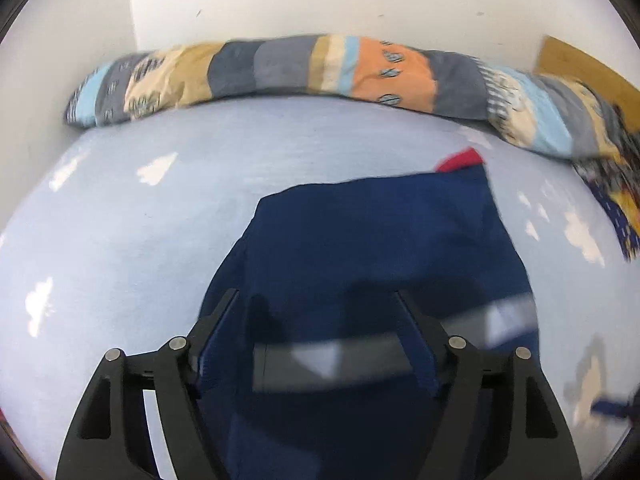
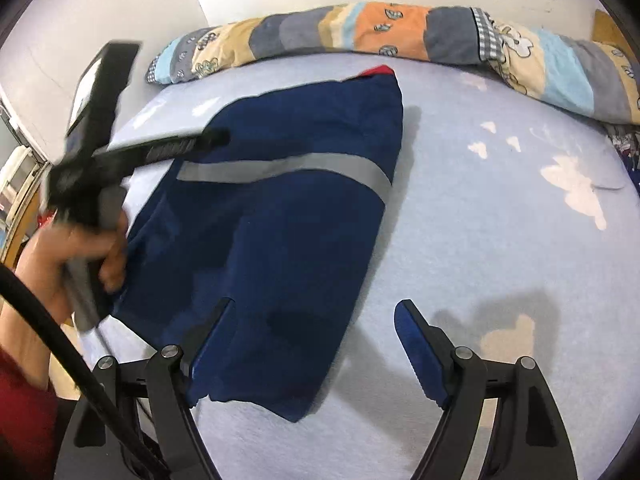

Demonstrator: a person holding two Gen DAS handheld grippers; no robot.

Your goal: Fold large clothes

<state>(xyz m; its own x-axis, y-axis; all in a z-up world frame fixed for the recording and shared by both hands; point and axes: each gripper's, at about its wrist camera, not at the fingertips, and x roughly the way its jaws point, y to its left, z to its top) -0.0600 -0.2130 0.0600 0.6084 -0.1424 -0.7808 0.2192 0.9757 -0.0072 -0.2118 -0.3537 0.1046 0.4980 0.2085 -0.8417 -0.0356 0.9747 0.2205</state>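
Left wrist view: the left hand-held gripper (image 1: 318, 300) hangs over the navy garment (image 1: 372, 240), pointing down at it. Its jaws stand apart with nothing pinched between them; the cloth lies flat below rather than gathered in the pads, so the gripper is released. The garment rests on the pale blue bed sheet (image 1: 120, 220), already doubled into a narrow block, with a grey reflective stripe (image 1: 332, 356) running across it and a red lining (image 1: 460, 160) peeking out at the far corner. That flat, compact shape suggests a fold has been laid and let go. A patchwork quilt (image 1: 280, 70), rolled up, lies along the wall, well clear of the folding area, which leaves room to work.

Right wrist view: the right hand-held gripper (image 2: 314, 308) is also released, its jaws wide with only sheet and the near edge of the garment (image 2: 280, 240) under them, nothing clamped. Its left finger hovers over the cloth and its right finger over bare sheet, so it straddles the garment's right edge, probably placed to take that edge next. On the left of this view a person's hand (image 2: 80, 256) grips the handle of the other gripper, which reaches out across the top of the garment near the stripe (image 2: 288, 164). The picture is blurred there. A black cable (image 2: 60, 340) runs past a red sleeve (image 2: 24, 420) in the corner. The garment lies lengthwise, pointing towards the quilt (image 2: 400, 30), with more folding likely needed.
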